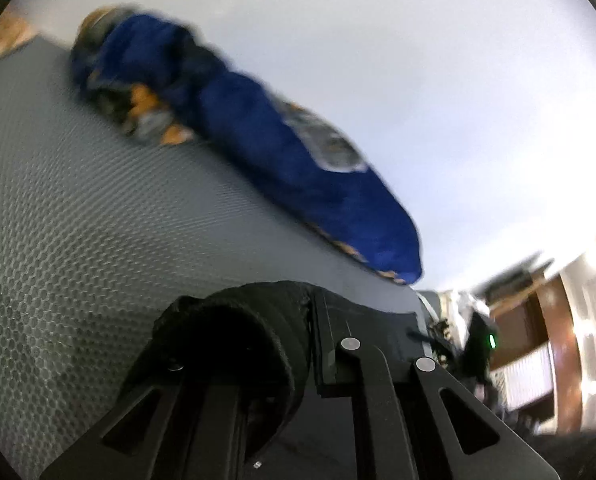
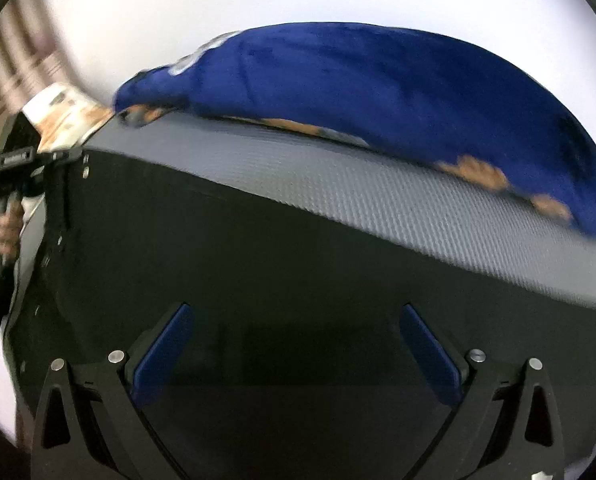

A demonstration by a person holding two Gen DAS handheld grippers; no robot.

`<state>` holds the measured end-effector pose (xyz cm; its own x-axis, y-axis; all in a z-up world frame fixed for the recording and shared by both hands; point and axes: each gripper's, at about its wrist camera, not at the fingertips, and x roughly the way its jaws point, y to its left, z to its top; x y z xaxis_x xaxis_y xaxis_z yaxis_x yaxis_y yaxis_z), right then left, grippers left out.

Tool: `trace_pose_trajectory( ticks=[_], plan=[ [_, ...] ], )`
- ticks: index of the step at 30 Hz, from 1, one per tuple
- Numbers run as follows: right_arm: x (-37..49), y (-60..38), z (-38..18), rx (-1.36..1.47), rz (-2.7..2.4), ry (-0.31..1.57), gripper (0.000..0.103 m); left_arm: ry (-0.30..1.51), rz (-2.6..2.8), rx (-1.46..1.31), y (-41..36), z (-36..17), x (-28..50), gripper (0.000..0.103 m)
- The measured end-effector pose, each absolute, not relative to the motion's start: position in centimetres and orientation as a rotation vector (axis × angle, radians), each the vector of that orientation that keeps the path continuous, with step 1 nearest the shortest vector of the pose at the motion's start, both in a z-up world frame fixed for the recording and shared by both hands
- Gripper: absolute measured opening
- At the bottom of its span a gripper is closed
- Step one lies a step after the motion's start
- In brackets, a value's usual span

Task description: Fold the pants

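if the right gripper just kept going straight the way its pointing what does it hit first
Most likely the black pants spread on the grey mat; the right gripper, jaws open, angles down at that fabric. Depth is unclear.

Open grey textured mat (image 1: 78, 208) across the near and left side, passable. Far edge blocked by a long blue bundle (image 1: 258, 132). Black fabric (image 1: 242, 328) bunched close in front of the left gripper (image 1: 317, 344).

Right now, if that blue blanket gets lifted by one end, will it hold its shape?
Probably not. The blue blanket lies in a soft, rounded heap, so it would likely sag and unroll. Its fleecy-looking surface should grip the textured grey mat rather than slide.
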<state>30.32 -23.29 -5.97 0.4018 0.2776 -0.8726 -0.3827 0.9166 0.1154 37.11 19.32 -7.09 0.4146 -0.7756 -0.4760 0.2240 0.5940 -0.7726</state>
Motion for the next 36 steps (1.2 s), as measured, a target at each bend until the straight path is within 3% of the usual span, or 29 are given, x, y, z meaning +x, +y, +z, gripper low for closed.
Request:
trace_pose_trajectory(
  ticks=[8,10,12,16,20,24,27,30,36],
  plan=[
    [37.2,-22.8,-6.5,-0.222,0.699,1.193,0.101,0.835,-0.819,-0.629,19.0,-4.5,34.3,0.009],
    [38.7,-22.1,-7.5,-0.258,0.758,1.235,0.095,0.822,-0.837,-0.627,20.0,-3.8,33.4,0.009],
    [39.8,-21.1,-8.4,-0.277,0.843,1.283,0.078,0.815,-0.838,-0.615,20.3,-3.2,32.7,0.009],
    [40.8,-20.0,-9.7,-0.294,0.955,1.349,0.069,0.816,-0.827,-0.598,20.6,-2.7,32.2,0.009],
    [40.4,-20.4,-10.5,-0.354,0.986,1.386,0.048,0.824,-0.809,-0.59,20.3,-2.8,32.6,0.009],
    [40.2,-22.3,-10.5,-0.37,0.93,1.407,0.037,0.833,-0.789,-0.587,20.4,-3.2,33.0,0.009],
    [39.8,-23.3,-10.8,-0.378,0.883,1.416,0.016,0.842,-0.771,-0.584,20.2,-3.7,33.5,0.009],
    [38.5,-23.4,-10.4,-0.415,0.827,1.36,0.01,0.849,-0.749,-0.579,19.7,-4.3,34.3,0.009],
    [33.3,-21.9,-7.2,-0.527,0.589,1.144,0.008,0.862,-0.712,-0.543,19.3,-4.0,34.4,0.009]
  ],
)
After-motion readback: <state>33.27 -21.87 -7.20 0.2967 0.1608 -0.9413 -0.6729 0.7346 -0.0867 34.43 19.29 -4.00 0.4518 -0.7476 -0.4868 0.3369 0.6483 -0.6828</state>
